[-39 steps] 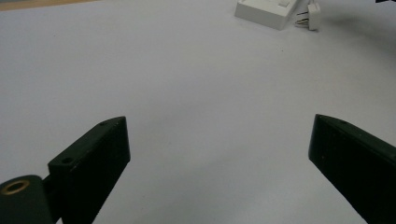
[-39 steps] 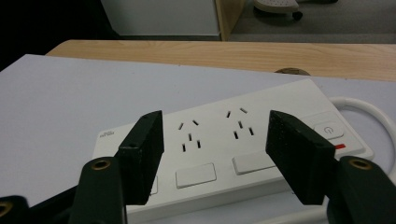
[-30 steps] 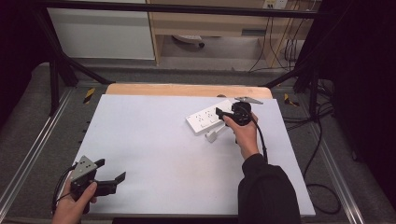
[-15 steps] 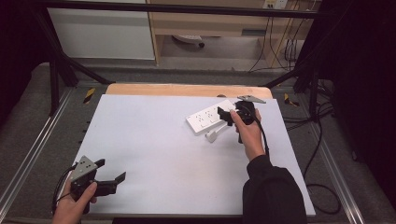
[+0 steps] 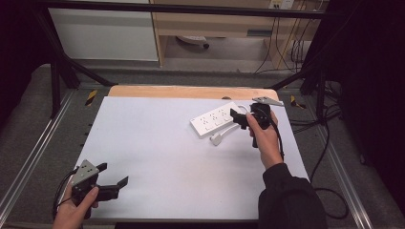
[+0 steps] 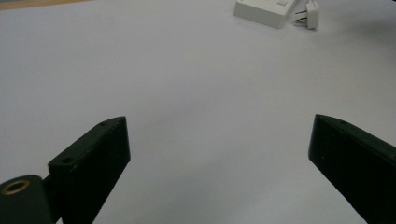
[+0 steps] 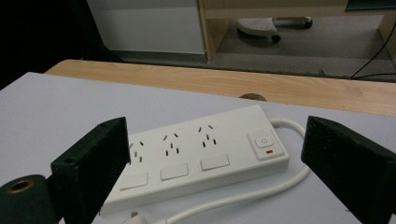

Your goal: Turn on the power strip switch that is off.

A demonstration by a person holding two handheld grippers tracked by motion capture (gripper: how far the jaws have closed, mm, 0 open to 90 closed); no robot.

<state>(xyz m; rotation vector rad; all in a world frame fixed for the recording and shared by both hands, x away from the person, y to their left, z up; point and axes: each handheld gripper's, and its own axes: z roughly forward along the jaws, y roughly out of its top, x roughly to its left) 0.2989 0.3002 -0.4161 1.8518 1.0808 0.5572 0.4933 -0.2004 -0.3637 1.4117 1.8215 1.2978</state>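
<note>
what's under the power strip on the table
The white power strip lies flat on the white table cover, its cord curling along its near side to the plug beside it. Whatever is directly beneath the strip is covered by its body.

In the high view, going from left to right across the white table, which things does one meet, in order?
left gripper → power strip → right gripper. The white plug lies below the strip's right end and overlaps it sideways, so I leave it out.
</note>
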